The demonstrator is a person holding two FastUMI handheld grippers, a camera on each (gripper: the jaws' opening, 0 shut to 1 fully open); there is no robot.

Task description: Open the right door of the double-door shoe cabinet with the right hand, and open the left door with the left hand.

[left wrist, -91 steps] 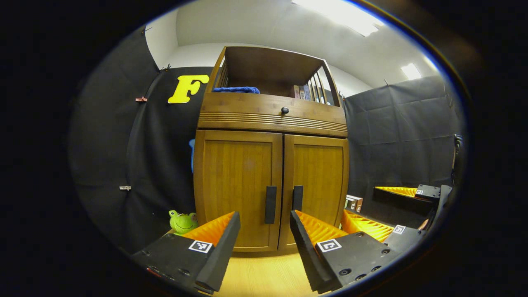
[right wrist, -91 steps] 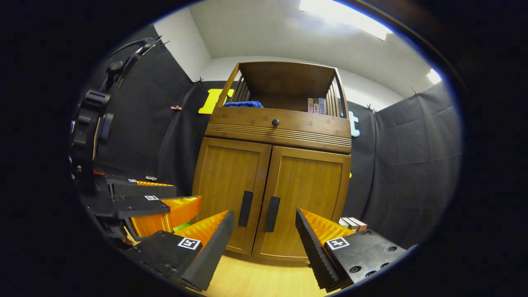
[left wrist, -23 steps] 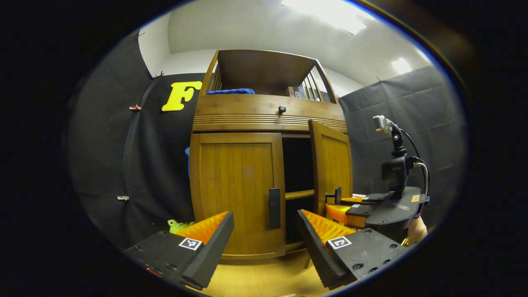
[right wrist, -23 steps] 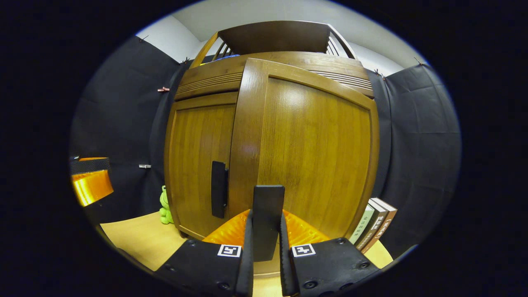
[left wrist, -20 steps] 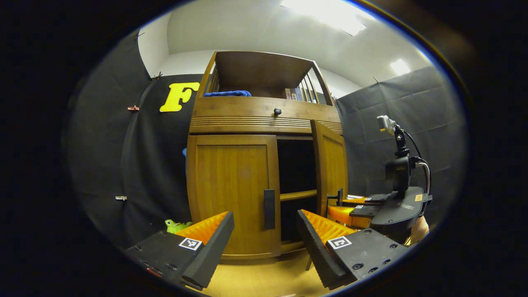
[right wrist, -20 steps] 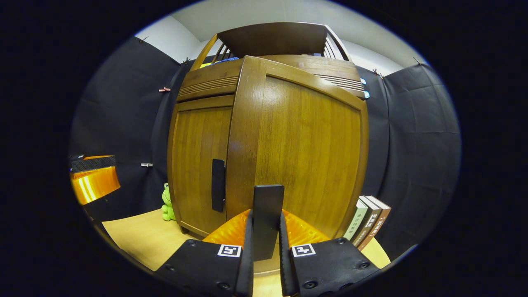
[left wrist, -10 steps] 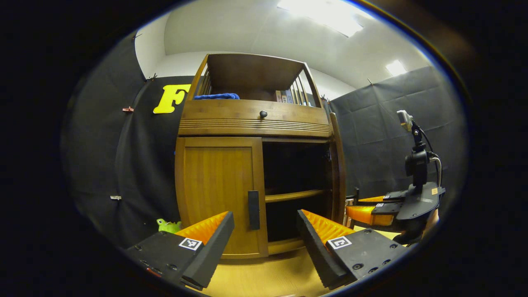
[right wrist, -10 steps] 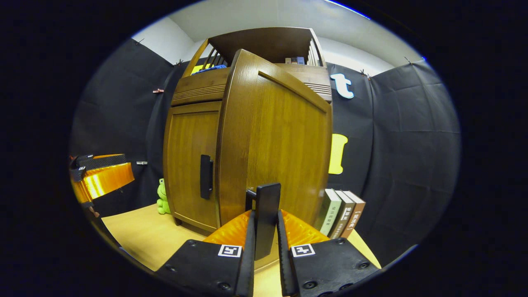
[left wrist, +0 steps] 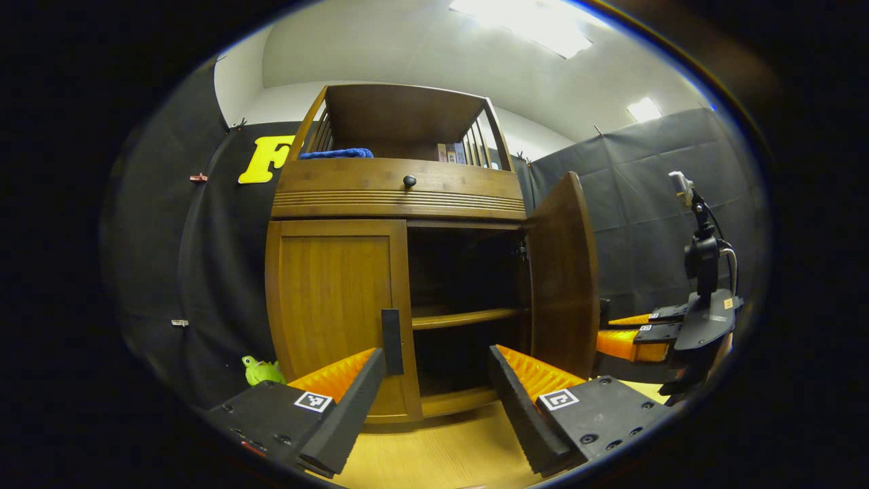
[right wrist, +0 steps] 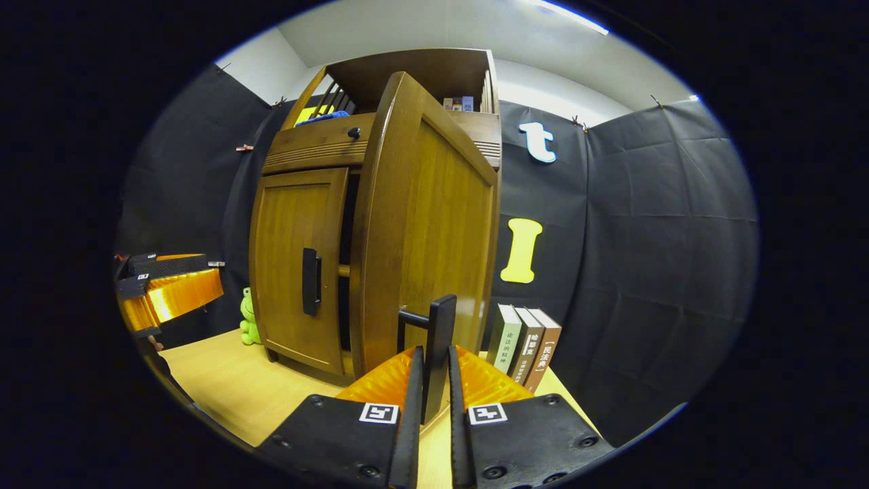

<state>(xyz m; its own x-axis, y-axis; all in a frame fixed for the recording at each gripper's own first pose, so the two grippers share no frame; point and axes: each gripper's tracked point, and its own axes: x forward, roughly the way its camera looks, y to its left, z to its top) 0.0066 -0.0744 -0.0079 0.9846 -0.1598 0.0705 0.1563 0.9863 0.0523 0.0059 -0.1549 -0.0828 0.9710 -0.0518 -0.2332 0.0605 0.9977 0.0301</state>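
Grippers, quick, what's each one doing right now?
Left gripper: open, holding nothing, before the closed left wooden door.
Right gripper: closed on the open right door's black bar handle.

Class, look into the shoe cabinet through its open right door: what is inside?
Through the open right door of the shoe cabinet, one bare wooden shelf crosses a dark interior. The shut left door covers the other half.
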